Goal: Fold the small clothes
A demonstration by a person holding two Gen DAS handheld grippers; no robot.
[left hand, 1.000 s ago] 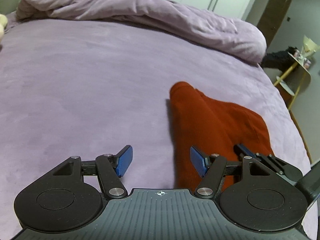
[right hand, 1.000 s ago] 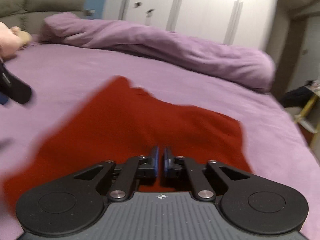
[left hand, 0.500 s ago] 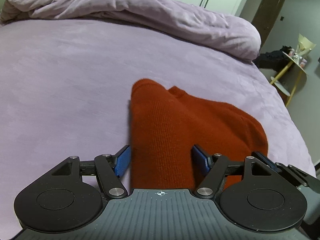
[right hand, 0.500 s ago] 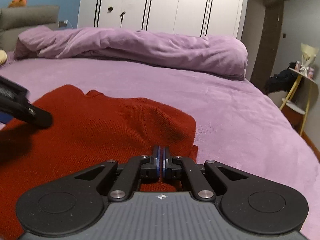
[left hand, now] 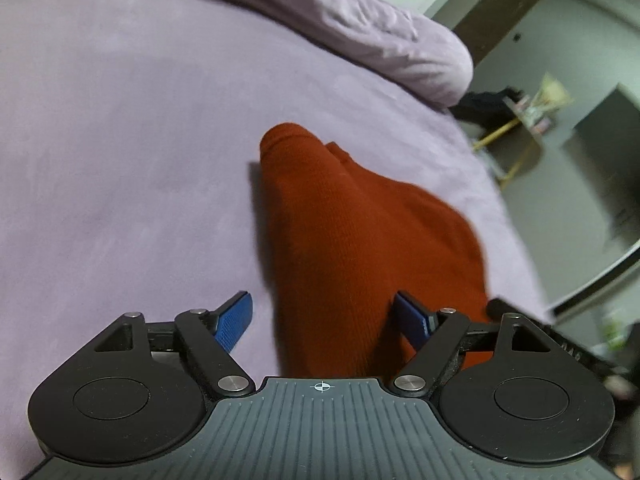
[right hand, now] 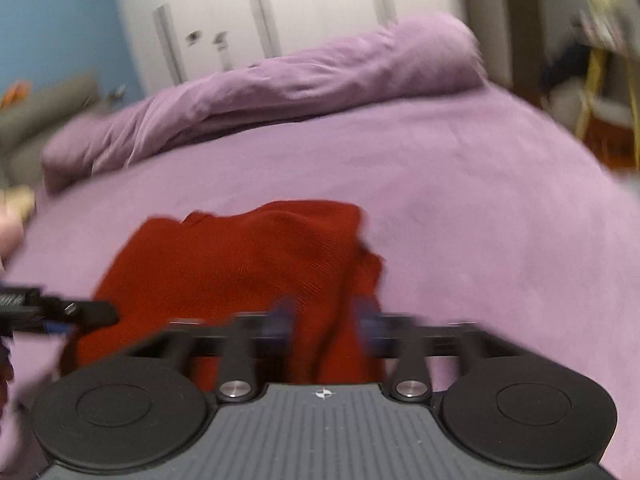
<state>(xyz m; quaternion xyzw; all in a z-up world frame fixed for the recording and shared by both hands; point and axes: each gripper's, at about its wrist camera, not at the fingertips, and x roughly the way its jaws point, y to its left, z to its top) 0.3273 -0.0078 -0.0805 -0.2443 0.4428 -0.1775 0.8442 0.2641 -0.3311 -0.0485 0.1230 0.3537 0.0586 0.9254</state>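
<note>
Red knit garment (left hand: 360,248) lies on the purple bedspread (left hand: 120,160), well short of the heaped duvet (left hand: 360,16) at the far side. We take the garment as our landmark.

Left gripper (left hand: 324,316): jaws spread wide and have just been opening further. The near end of the garment sits between the blue pads (left hand: 234,322), but neither pad presses on it; the left pad rests over bare bedspread just beside the cloth edge. Released, then.

Right gripper (right hand: 324,320): badly blurred, yet the two pads stand clearly apart, so the jaws have just been opening after a clenched hold. A ridge of the garment (right hand: 248,272) lies between them; we see no pinch on it.

Progress, as we judge it: the garment looks doubled over already, with a rounded folded edge on the side towards the duvet and layers stacked on its right flank. One fold appears laid down and let go. The right-hand edge is still rumpled. Likely left: smoothing, and perhaps a further fold to make it compact. We see no other clothes near the garment.
</note>
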